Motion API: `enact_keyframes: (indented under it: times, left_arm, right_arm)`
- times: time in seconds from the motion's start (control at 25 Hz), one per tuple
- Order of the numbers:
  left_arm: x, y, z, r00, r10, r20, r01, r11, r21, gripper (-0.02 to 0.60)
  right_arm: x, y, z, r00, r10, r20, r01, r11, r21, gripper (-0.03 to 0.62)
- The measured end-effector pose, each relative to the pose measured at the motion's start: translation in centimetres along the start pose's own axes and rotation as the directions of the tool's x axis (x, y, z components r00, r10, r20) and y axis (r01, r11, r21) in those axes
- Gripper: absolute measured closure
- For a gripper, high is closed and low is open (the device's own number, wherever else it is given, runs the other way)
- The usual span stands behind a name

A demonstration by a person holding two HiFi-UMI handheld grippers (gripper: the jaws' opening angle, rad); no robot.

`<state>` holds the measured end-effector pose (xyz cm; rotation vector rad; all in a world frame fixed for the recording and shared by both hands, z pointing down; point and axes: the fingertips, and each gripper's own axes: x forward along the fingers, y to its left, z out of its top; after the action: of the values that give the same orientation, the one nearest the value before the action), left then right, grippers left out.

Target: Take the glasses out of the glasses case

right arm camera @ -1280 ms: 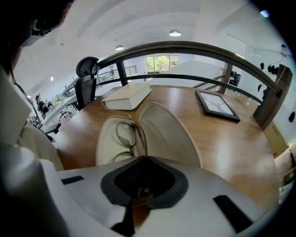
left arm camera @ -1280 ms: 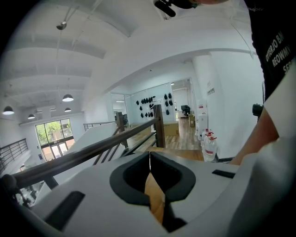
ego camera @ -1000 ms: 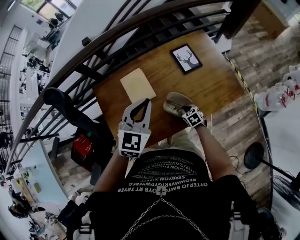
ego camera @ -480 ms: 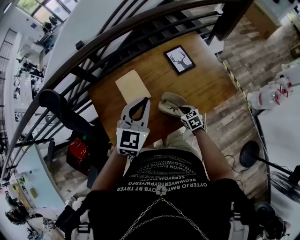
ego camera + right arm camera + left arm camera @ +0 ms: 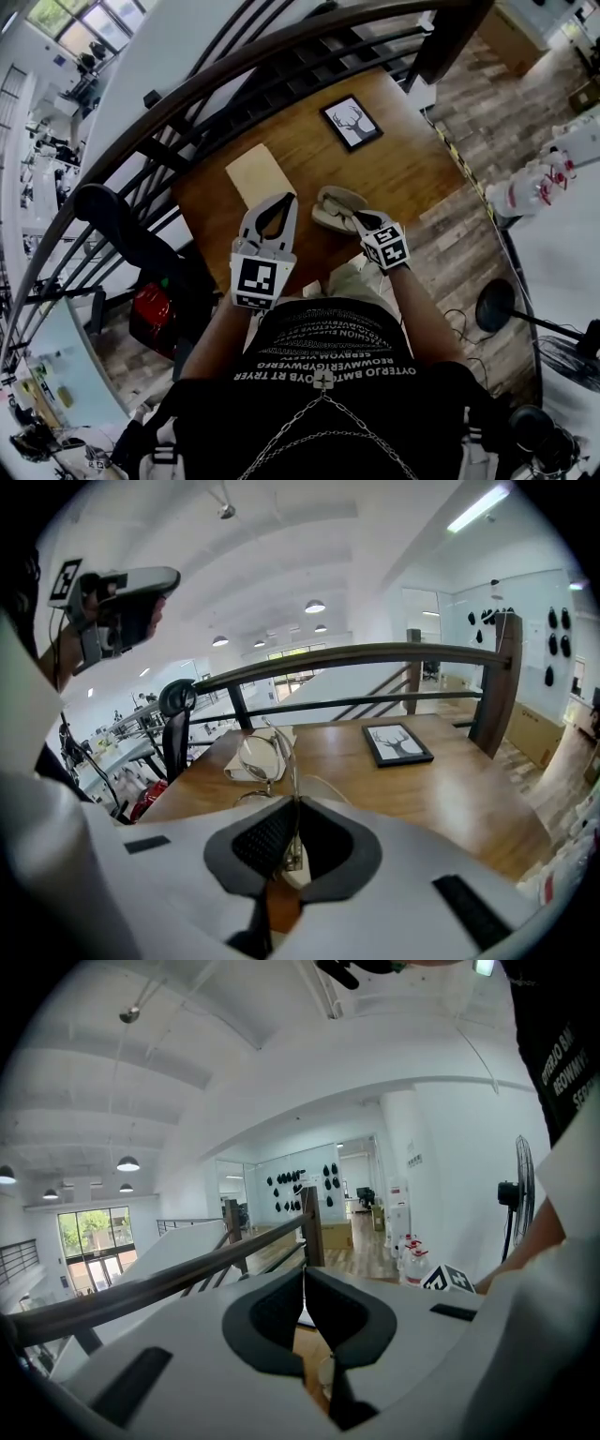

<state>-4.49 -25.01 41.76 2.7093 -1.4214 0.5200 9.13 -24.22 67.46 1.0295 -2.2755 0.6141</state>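
The beige glasses case (image 5: 335, 206) lies open on the wooden table (image 5: 412, 169), near its front edge. My right gripper (image 5: 357, 218) reaches it from the right. In the right gripper view the right gripper (image 5: 295, 810) is shut on a thin temple arm of the glasses (image 5: 254, 757), whose clear lenses stand up just beyond the jaws, above the pale case rim (image 5: 325, 786). My left gripper (image 5: 285, 200) hovers left of the case, off the table, shut with nothing in it; the left gripper view shows the left gripper (image 5: 303, 1284) with its tips touching.
A beige cloth or pad (image 5: 260, 173) lies on the table behind the left gripper. A framed deer picture (image 5: 352, 122) sits at the far right of the table. A dark stair railing (image 5: 234, 70) runs along the table's far side. An office chair (image 5: 108, 206) stands left.
The right gripper has drawn back a little from the case toward me. The left gripper keeps its place beside the case. The whole view has shifted slightly.
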Motion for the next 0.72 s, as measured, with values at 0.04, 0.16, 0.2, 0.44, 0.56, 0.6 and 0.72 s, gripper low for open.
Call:
enact_keyframes:
  times: [0.04, 0.16, 0.2, 0.44, 0.56, 0.6, 0.72]
  left_arm:
    - [0.0, 0.0, 0.1, 1.0, -0.002, 0.003, 0.002, 1.0, 0.0, 0.552]
    - [0.0, -0.2, 0.3, 1.0, -0.013, 0.012, 0.013, 1.0, 0.001, 0.552]
    - [0.0, -0.3, 0.4, 1.0, -0.016, 0.015, 0.016, 1.0, 0.001, 0.552]
    - [0.2, -0.3, 0.8, 0.999, -0.036, 0.032, 0.036, 0.999, -0.002, 0.552]
    - [0.4, -0.2, 0.8, 0.999, -0.038, 0.039, 0.038, 0.999, -0.005, 0.552]
    - [0.4, -0.2, 0.8, 0.998, -0.039, 0.04, 0.039, 0.999, -0.007, 0.552]
    - [0.3, -0.1, 1.0, 0.998, -0.043, 0.045, 0.043, 0.999, -0.012, 0.552]
  right_arm:
    - [-0.4, 0.2, 0.5, 1.0, -0.001, 0.016, 0.001, 1.0, 0.005, 0.563]
    - [-1.7, 0.8, 2.1, 0.998, 0.001, 0.063, -0.002, 1.0, 0.017, 0.563]
    - [-2.1, 1.0, 2.7, 0.997, 0.001, 0.078, -0.003, 1.0, 0.021, 0.563]
    - [-4.9, 2.2, 6.1, 0.984, -0.004, 0.177, -0.002, 0.999, 0.037, 0.563]
    - [-6.3, 2.8, 7.8, 0.974, -0.01, 0.225, 0.003, 1.0, 0.03, 0.563]
    - [-6.8, 3.0, 8.4, 0.97, -0.011, 0.241, 0.005, 1.0, 0.025, 0.563]
    - [-8.4, 3.7, 10.1, 0.958, -0.011, 0.285, 0.011, 1.0, 0.002, 0.563]
